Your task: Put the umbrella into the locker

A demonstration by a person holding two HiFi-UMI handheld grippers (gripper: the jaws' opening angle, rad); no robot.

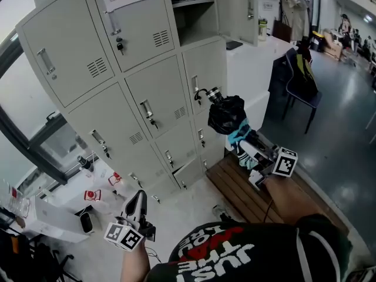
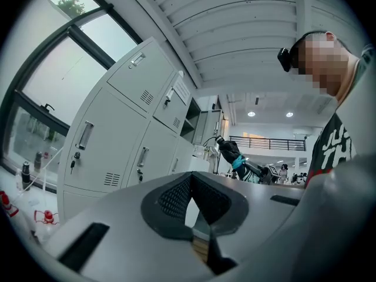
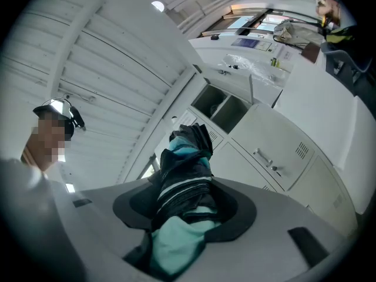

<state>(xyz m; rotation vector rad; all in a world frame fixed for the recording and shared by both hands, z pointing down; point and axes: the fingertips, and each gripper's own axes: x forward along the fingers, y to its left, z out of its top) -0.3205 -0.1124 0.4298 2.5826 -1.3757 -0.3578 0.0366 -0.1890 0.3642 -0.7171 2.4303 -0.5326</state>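
Before the lockers (image 1: 147, 98), the umbrella (image 1: 226, 115) is clamped in the right tool (image 1: 239, 141), the left tool (image 1: 136, 203) is closed and empty, and raising to the open compartment (image 1: 197, 22) is probably needed next.

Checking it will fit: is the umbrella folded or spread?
Folded: the umbrella is a compact black-and-teal bundle, clamped in the right gripper.

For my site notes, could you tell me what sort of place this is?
Probably a workplace locker area: pale grey metal lockers, a slatted wooden bench, a dark office chair.
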